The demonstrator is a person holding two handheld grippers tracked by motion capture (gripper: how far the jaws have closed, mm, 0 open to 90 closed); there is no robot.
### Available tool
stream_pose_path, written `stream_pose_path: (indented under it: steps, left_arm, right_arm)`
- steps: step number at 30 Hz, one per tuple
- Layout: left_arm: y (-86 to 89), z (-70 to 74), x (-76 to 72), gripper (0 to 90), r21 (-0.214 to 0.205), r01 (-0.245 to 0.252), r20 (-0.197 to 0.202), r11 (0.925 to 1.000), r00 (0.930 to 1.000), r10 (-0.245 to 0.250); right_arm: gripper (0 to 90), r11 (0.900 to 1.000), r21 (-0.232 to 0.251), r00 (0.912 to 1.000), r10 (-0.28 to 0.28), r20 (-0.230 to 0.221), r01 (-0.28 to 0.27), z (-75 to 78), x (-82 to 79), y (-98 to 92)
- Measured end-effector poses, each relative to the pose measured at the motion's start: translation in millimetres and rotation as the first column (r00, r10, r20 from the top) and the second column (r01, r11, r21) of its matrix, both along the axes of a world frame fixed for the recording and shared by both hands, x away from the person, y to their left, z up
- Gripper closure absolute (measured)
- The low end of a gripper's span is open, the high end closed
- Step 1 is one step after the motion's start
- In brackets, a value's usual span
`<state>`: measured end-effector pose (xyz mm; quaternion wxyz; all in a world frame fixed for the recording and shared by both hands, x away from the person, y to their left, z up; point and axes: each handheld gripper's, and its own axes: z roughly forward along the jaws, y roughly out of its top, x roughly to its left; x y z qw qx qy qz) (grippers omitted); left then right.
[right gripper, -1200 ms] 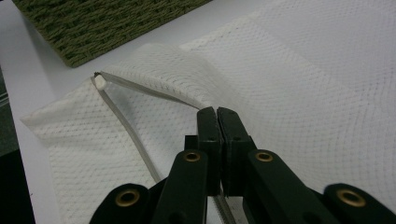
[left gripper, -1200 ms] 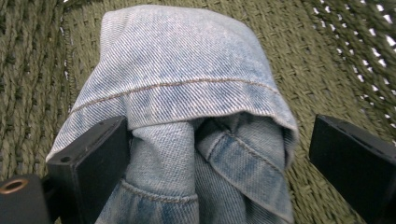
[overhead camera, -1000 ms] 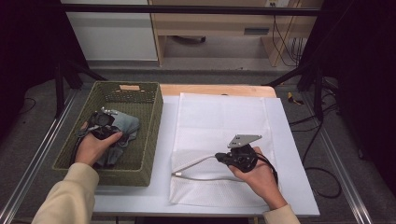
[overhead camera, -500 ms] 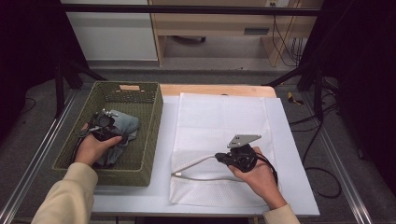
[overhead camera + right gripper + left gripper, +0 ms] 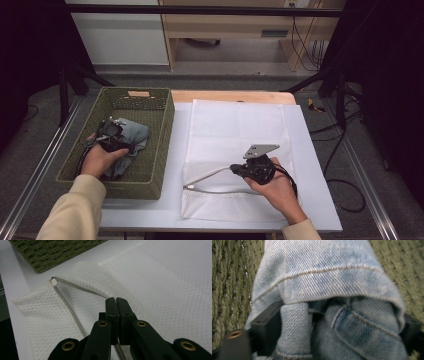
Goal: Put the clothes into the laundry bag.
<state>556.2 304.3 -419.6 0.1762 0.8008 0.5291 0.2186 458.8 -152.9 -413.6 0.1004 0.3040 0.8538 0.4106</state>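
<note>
**High view: denim in the basket, mesh bag held at its opening**

High view shows the left gripper (image 5: 111, 131) down inside the green woven basket (image 5: 161, 145) at the left of the table, on a bundle of blue denim cloth (image 5: 134, 134). In the left gripper view its jaws stand wide on either side of the folded denim (image 5: 337, 290) and have just been closing on it; whether the pads already press the cloth I cannot tell. On the right, the white mesh bag (image 5: 240, 125) lies flat on the white table (image 5: 315, 150), its zip opening at the near left. The right gripper (image 5: 116, 301) is clamped tight on the raised upper edge of that opening (image 5: 82, 287), holding it off the lower layer.
</note>
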Motion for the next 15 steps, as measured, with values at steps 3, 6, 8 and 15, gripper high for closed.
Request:
stream_pose_path:
  steps: [3,6,8,15]
  left_arm:
    - [1.6,1.8,-1.8,35.7,0.001,0.021,-0.015,0.9998,0.9997,-0.021]
    - [1.7,7.0,-3.5,50.4,0.017,0.019,-0.019,0.9997,0.9996,-0.019]
    - [1.3,9.7,-5.2,54.3,0.023,0.017,-0.013,0.9996,0.9998,-0.017]
    - [6.7,28.9,-17.0,57.3,-0.043,0.011,0.080,0.9990,0.9967,-0.008]
  right_arm:
    - [89.0,1.0000,0.002,1.0000,-0.003,-0.003,0.003,-0.2,0.0,0.2]
    - [89.0,1.0000,0.002,1.0000,-0.001,0.001,0.001,-0.1,0.4,-0.2]
    - [89.0,1.0000,0.002,1.0000,-0.001,0.001,0.001,-0.1,0.4,-0.3]
    - [89.1,0.9998,-0.016,1.0000,0.009,0.001,-0.009,0.0,-0.5,1.8]
